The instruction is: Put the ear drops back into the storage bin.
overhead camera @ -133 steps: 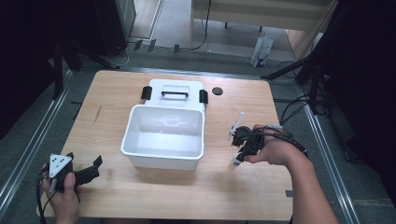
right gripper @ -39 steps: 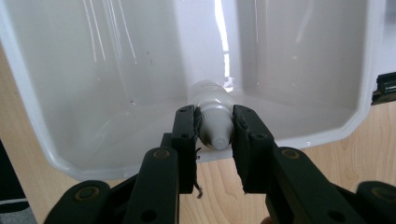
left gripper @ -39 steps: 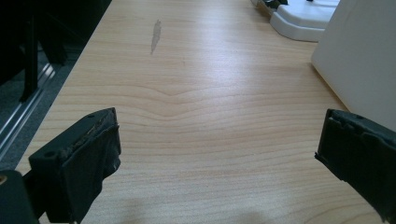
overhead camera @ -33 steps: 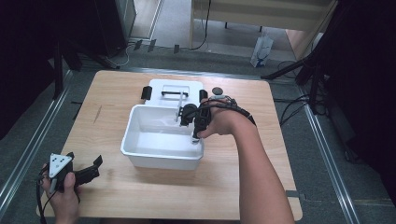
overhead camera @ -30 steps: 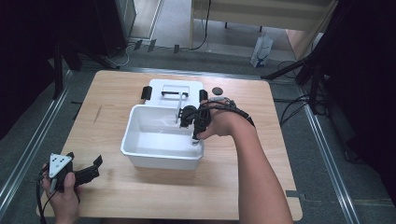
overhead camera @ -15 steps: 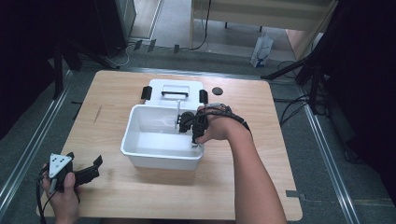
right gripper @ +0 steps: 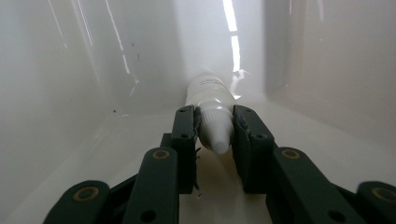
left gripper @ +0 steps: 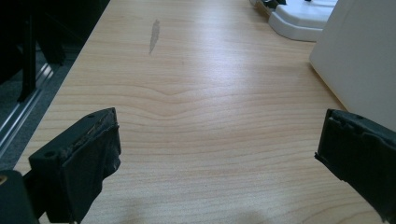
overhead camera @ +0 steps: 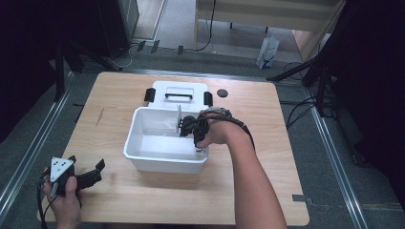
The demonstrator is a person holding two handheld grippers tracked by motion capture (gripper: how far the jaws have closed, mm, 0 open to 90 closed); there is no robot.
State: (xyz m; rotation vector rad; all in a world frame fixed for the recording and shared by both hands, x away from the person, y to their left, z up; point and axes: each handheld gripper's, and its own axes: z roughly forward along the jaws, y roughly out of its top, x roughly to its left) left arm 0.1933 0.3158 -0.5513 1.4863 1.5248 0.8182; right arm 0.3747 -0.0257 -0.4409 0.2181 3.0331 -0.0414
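From above, the right gripper [overhead camera: 187,128] reaches into the white rectangular plastic bin [overhead camera: 165,160] mid-table; its white lid [overhead camera: 177,88] lies at 12 o'clock, and the left gripper [overhead camera: 90,174] idles at 7 o'clock. The left gripper view shows jaws wide apart over bare wooden table [left gripper: 196,93]. In the right gripper view, jaws clamp a small white plastic bottle [right gripper: 211,112] near the bin floor: delivery looks nearly done, with release and probably lidding remaining.

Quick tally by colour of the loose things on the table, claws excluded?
White: 3, the bin, its lid and the small bottle held in the right claw.
Black: 1, the small round disc.
Total: 4.
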